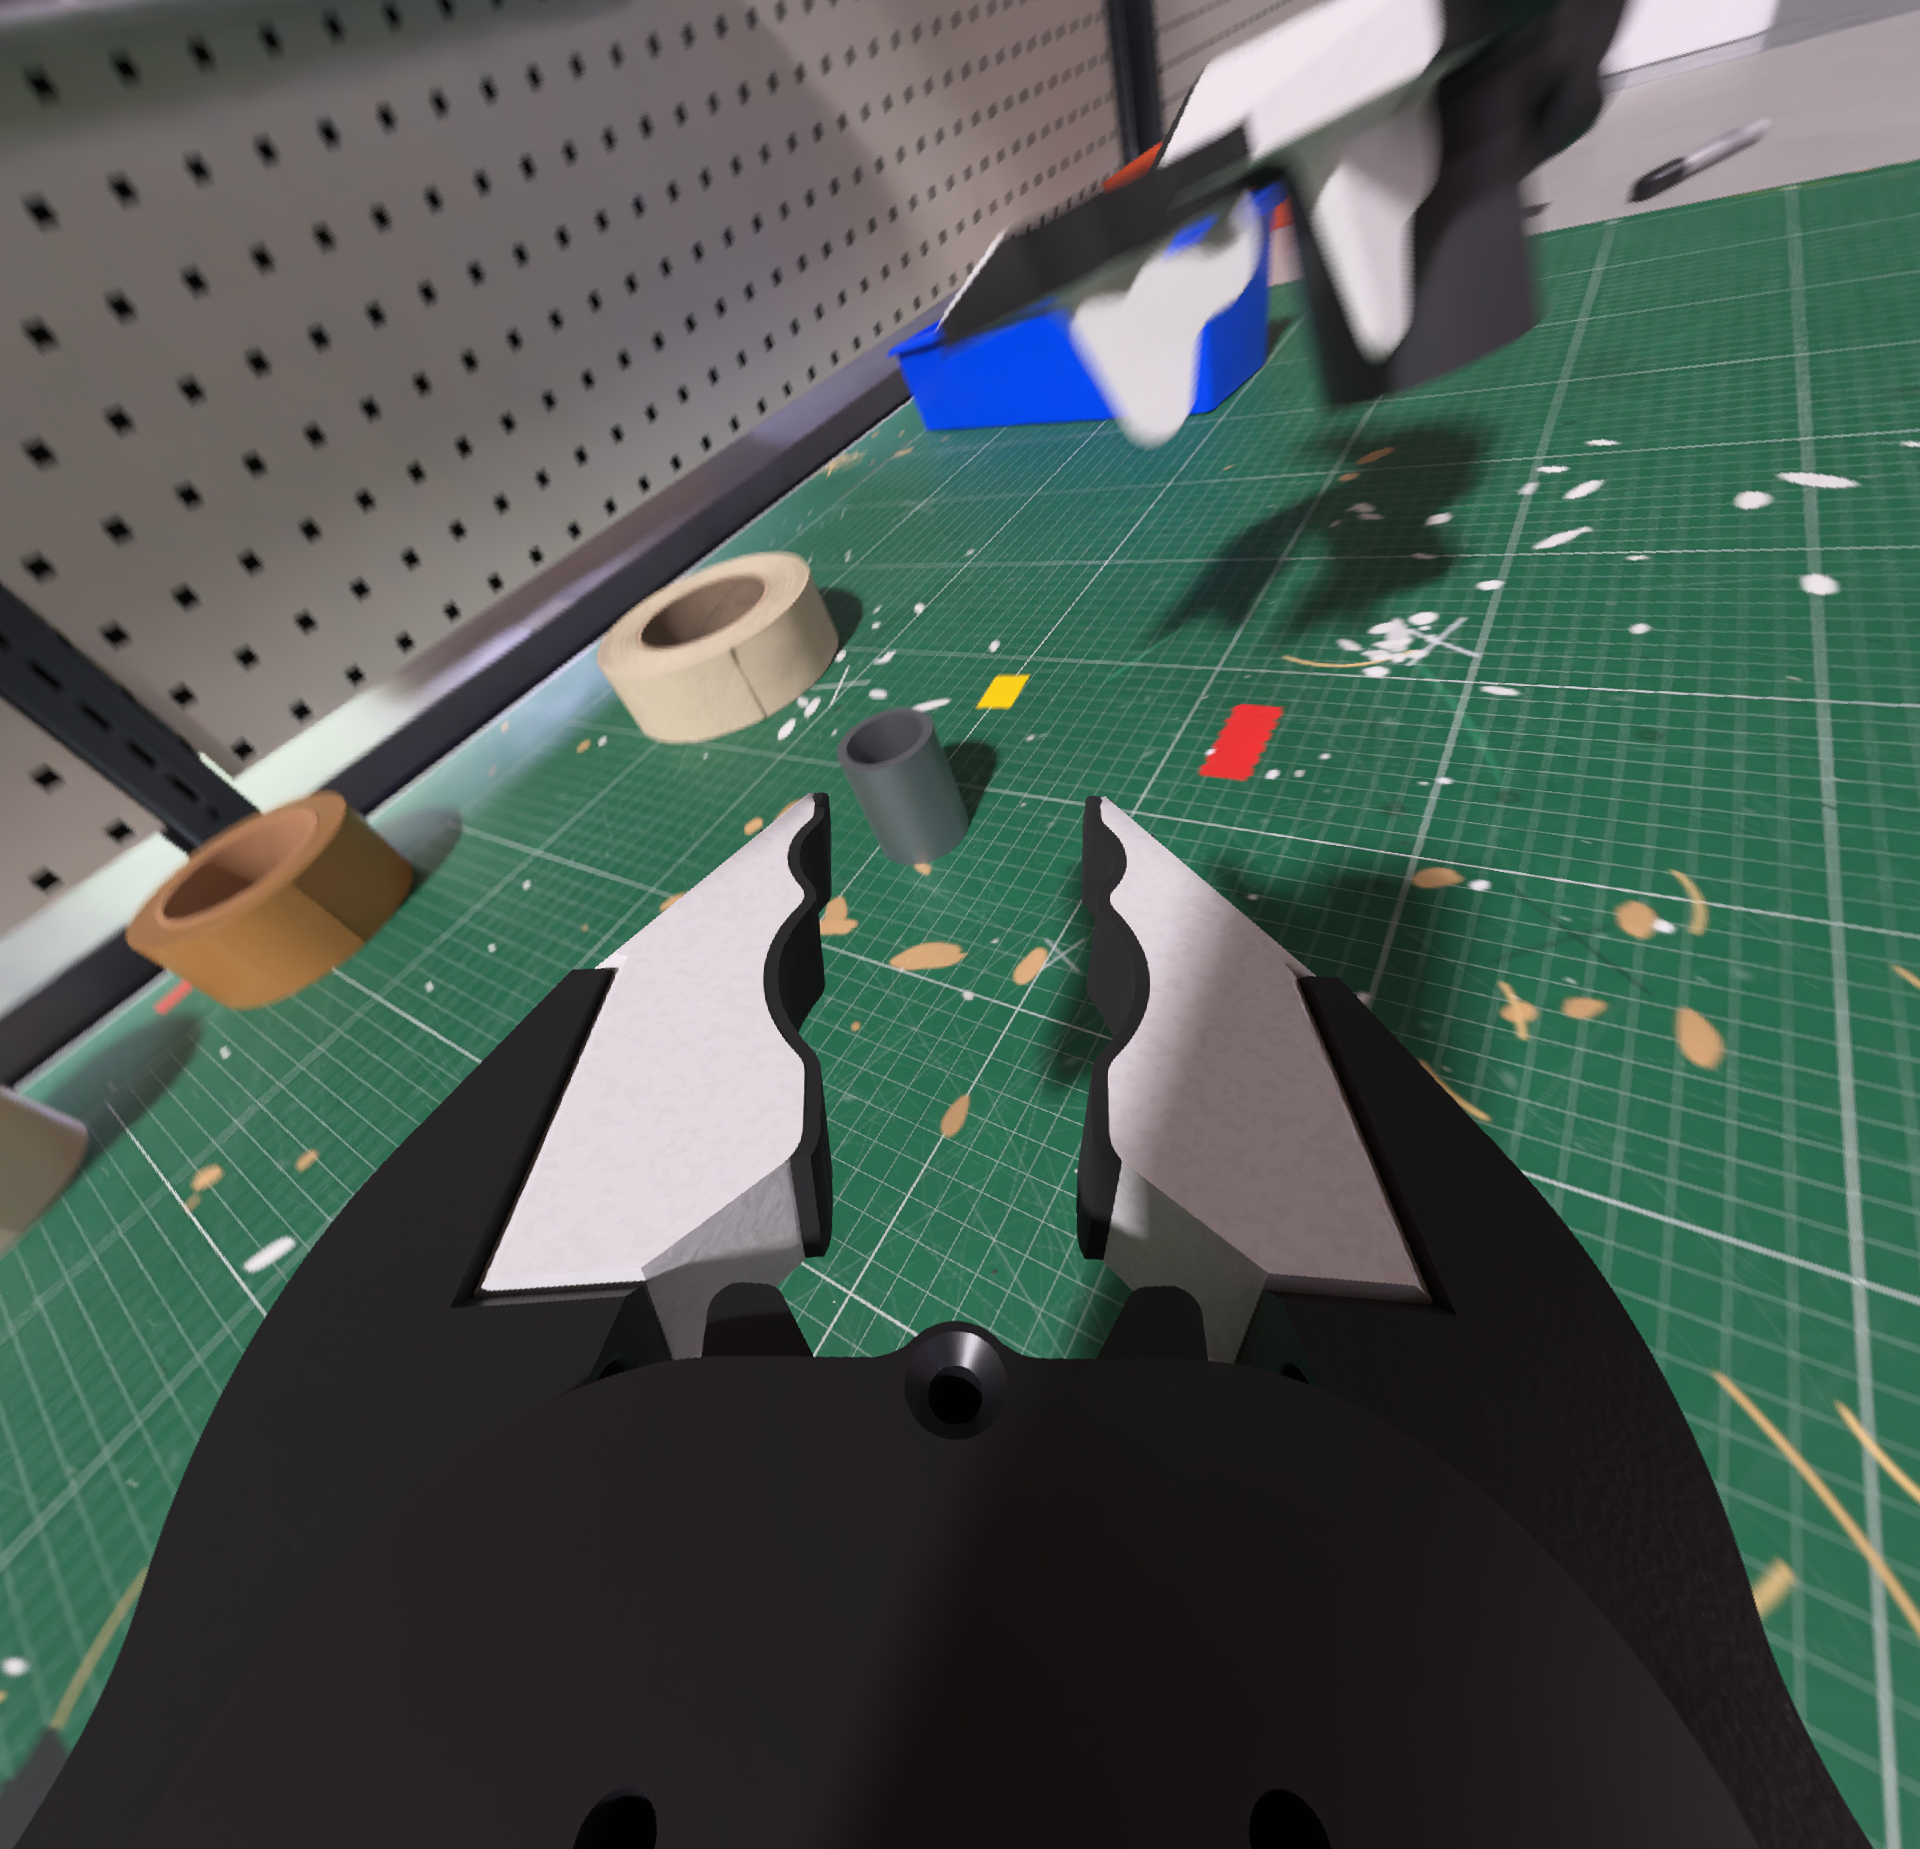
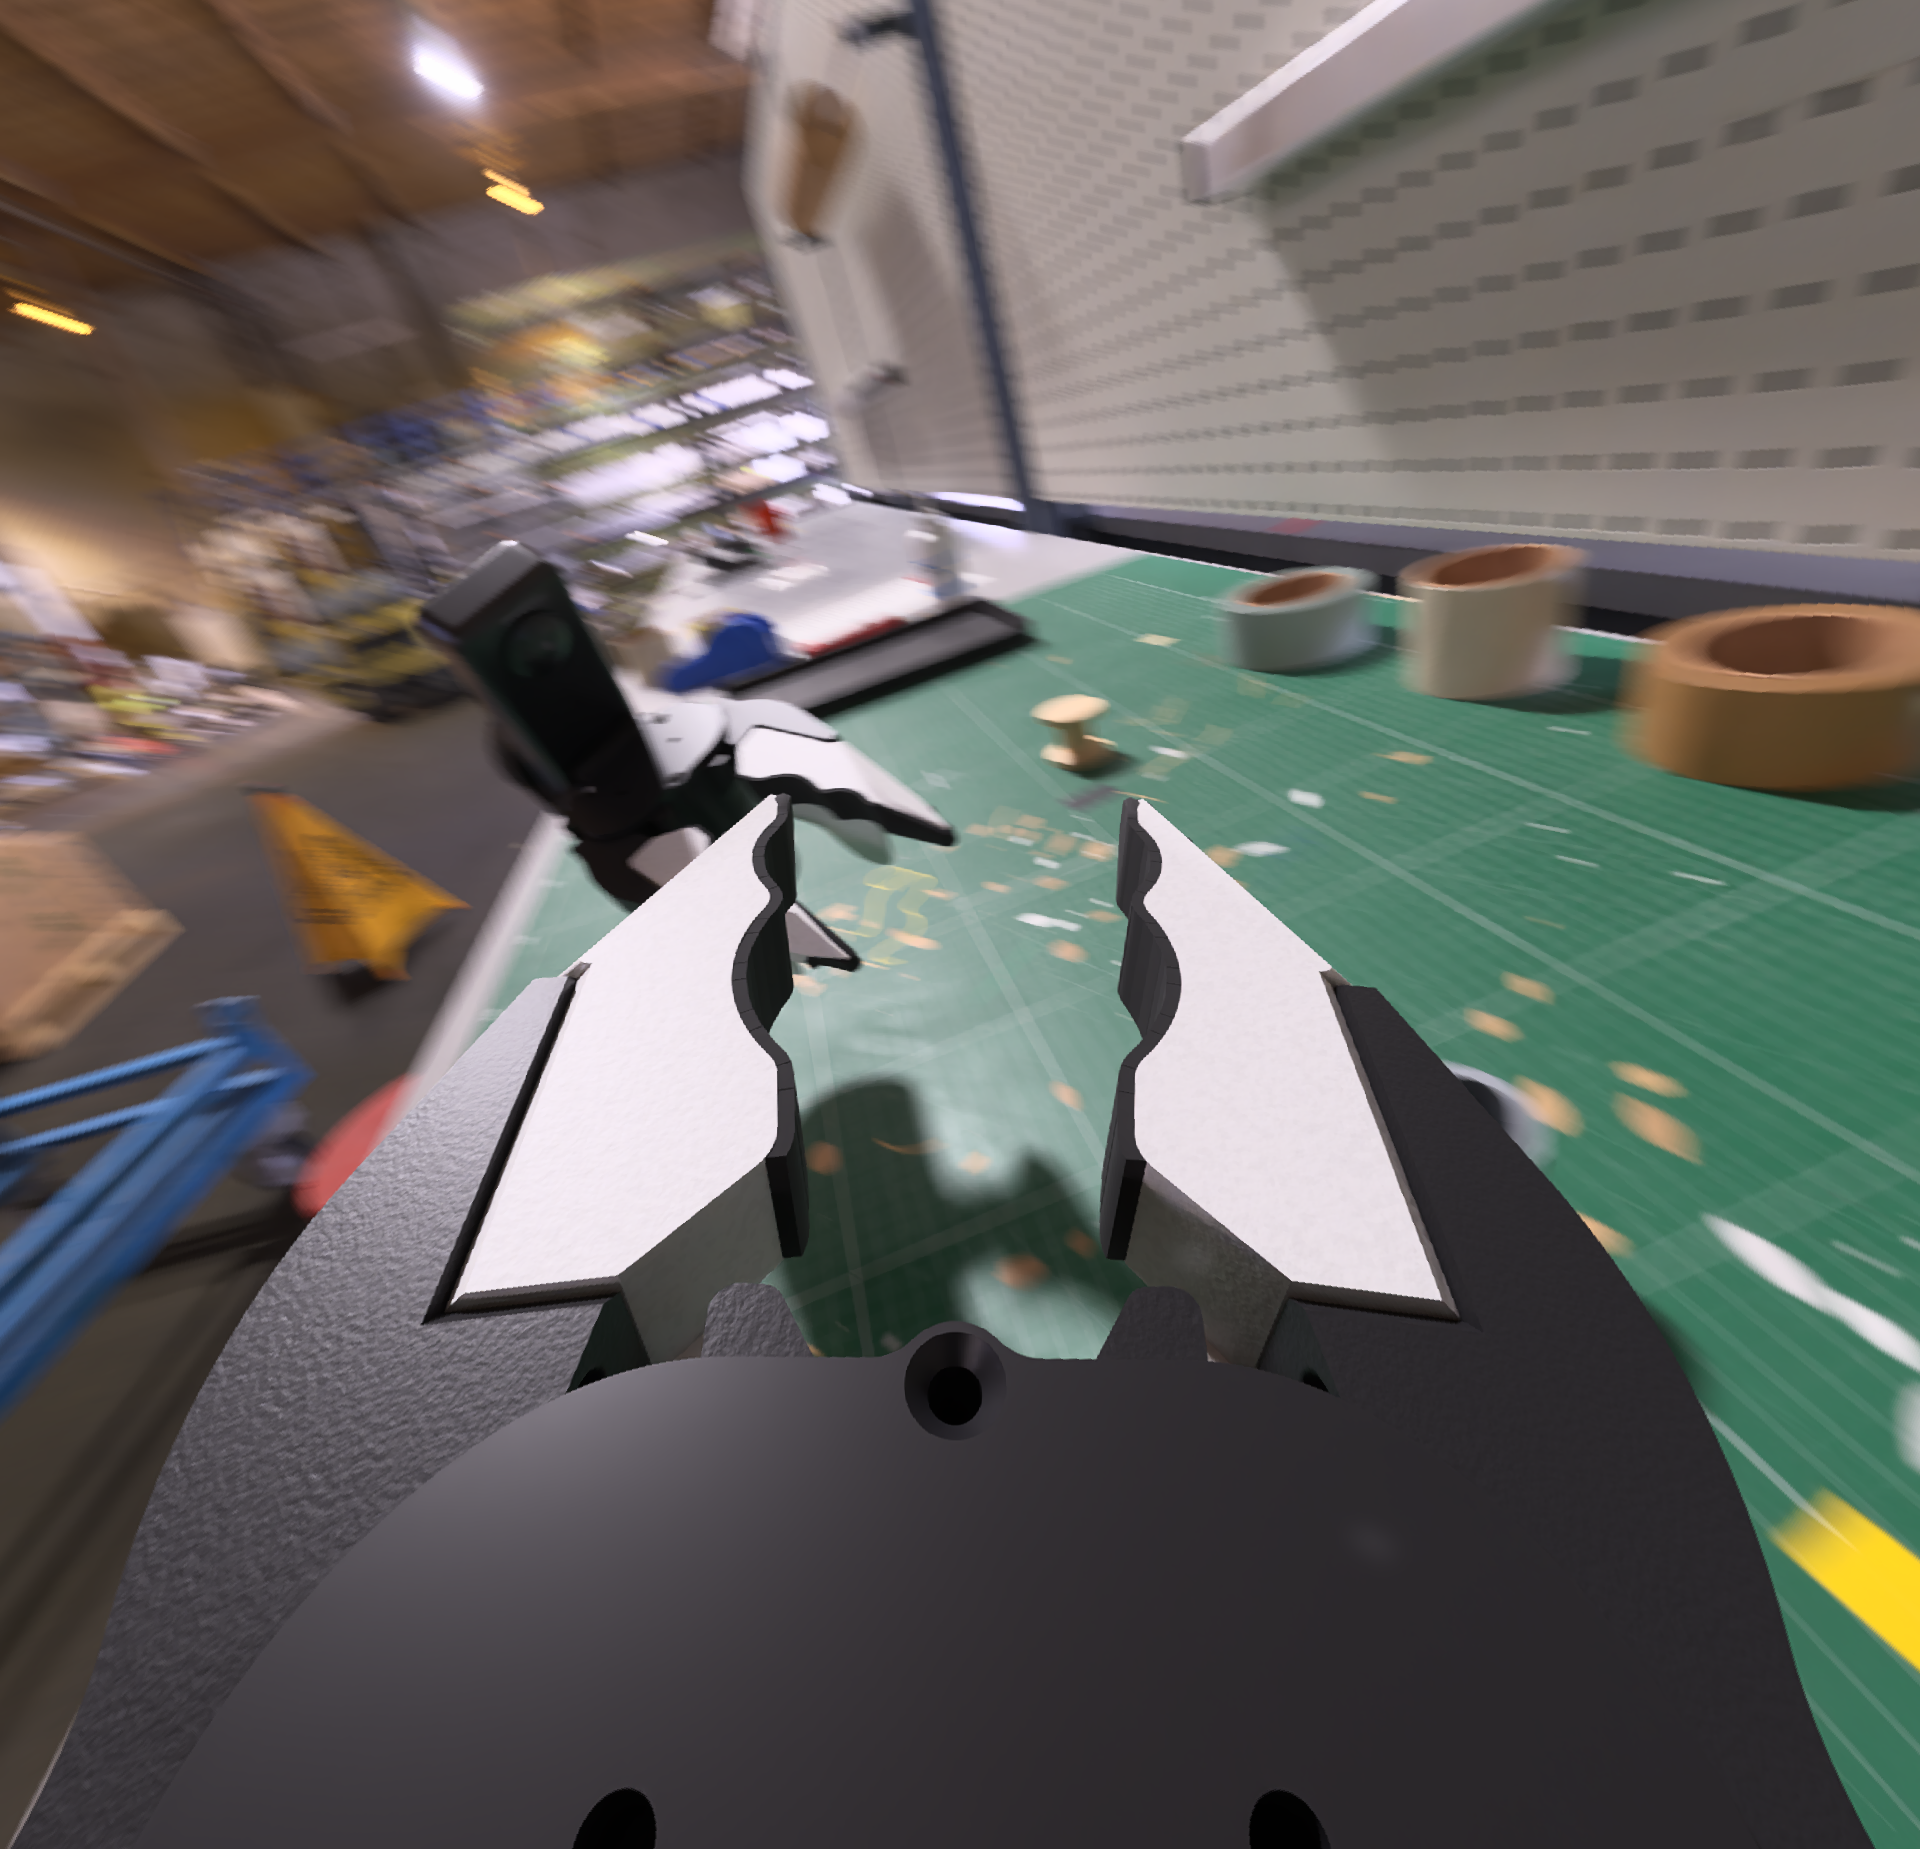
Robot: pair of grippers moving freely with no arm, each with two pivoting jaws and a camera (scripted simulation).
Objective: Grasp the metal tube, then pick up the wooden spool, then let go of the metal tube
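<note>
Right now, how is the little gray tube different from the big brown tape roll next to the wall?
The metal tube is gray, narrow and taller than it is wide; the brown tape roll is tan-brown, wide and squat. The tube stands just ahead of the open left gripper; the roll sits off to the side by the pegboard wall. Both are hollow, open end up, resting on the green mat.

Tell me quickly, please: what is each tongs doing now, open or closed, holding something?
Left tongs: open, empty, metal tube just ahead.
Right tongs: open, empty, above the green mat.
</note>
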